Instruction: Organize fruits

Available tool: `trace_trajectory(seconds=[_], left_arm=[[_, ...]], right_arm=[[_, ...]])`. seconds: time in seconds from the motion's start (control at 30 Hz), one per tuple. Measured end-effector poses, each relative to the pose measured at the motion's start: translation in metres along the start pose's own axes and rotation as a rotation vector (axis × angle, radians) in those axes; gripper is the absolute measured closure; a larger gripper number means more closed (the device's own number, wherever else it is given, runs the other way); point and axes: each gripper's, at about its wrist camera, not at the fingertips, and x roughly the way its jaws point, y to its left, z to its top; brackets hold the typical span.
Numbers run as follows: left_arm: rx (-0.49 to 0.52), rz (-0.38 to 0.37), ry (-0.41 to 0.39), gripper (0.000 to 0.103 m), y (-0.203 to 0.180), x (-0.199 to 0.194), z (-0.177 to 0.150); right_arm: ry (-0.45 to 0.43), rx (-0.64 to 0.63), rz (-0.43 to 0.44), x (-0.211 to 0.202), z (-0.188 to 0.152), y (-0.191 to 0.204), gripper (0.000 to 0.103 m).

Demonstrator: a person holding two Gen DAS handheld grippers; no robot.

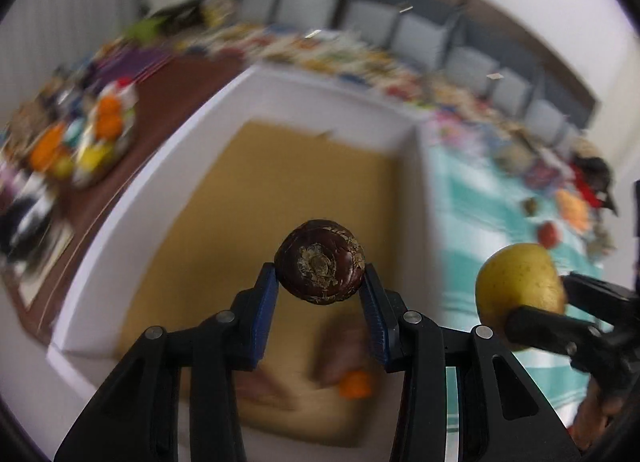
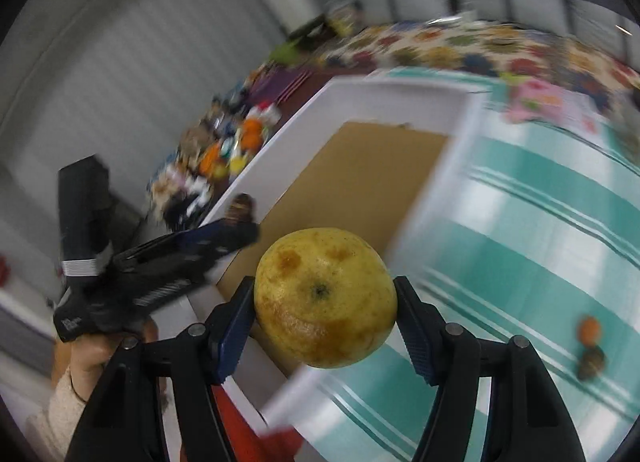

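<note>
My left gripper (image 1: pixel 319 276) is shut on a round dark brown fruit (image 1: pixel 320 262) and holds it above a white-walled box (image 1: pixel 168 166) with a brown cardboard floor. A small orange fruit (image 1: pixel 356 384) and a blurred reddish fruit (image 1: pixel 344 350) lie in the box below it. My right gripper (image 2: pixel 325 302) is shut on a yellow, brown-spotted fruit (image 2: pixel 326 298), over the box's right wall (image 2: pixel 432 190). In the left wrist view the right gripper (image 1: pixel 560 302) and the yellow fruit (image 1: pixel 520 286) show at the right. In the right wrist view the left gripper (image 2: pixel 240 222) and its dark fruit (image 2: pixel 240 206) show at the left.
A teal striped cloth (image 2: pixel 540 222) lies right of the box, with an orange fruit (image 2: pixel 590 330) and a dark fruit (image 2: pixel 592 360) on it. A plate of oranges and yellow fruit (image 1: pixel 100 134) stands on the brown table to the left. Grey chairs (image 1: pixel 416 38) line the back.
</note>
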Motion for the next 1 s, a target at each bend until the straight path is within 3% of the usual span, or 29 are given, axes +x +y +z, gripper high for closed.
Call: trace_trajectory(seconds=[0.13, 0.27, 0.37, 0.43, 0.47, 0.53, 0.6, 0.73, 0.83, 0.93, 1.0], left_arm=[[-0.063, 0.066, 0.077, 0.060, 0.036, 0.029, -0.016], [-0.090, 0.113, 0.125, 0.059, 0.055, 0.046, -0.031], [-0.086, 0.132, 0.129, 0.051, 0.058, 0.049, -0.040], [-0.086, 0.143, 0.110, 0.036, 0.057, 0.044, -0.039], [-0.086, 0.150, 0.085, 0.033, 0.055, 0.038, -0.038], [-0.098, 0.151, 0.021, 0.017, 0.052, 0.021, -0.032], [-0.112, 0.139, -0.063, 0.016, 0.046, -0.002, -0.025], [-0.094, 0.066, -0.212, 0.012, 0.011, -0.045, -0.014], [-0.026, -0.007, -0.278, 0.011, -0.036, -0.066, -0.020], [0.065, -0.094, -0.297, 0.010, -0.094, -0.069, -0.042], [0.127, -0.160, -0.266, 0.010, -0.136, -0.057, -0.067]], right_arm=[[0.094, -0.072, -0.049, 0.069, 0.011, 0.028, 0.036], [0.149, -0.136, -0.126, 0.108, 0.005, 0.042, 0.036], [0.177, -0.164, -0.176, 0.125, -0.003, 0.046, 0.036], [0.172, -0.183, -0.208, 0.130, -0.006, 0.046, 0.035], [0.140, -0.180, -0.216, 0.126, -0.005, 0.047, 0.034], [0.045, -0.178, -0.221, 0.105, 0.000, 0.049, 0.018], [-0.053, -0.189, -0.234, 0.078, 0.005, 0.049, 0.000], [-0.237, -0.210, -0.281, 0.007, 0.007, 0.040, 0.000], [-0.350, -0.198, -0.349, -0.047, -0.014, 0.010, 0.000], [-0.384, -0.156, -0.438, -0.083, -0.050, -0.030, 0.000], [-0.367, -0.115, -0.485, -0.098, -0.080, -0.060, 0.000]])
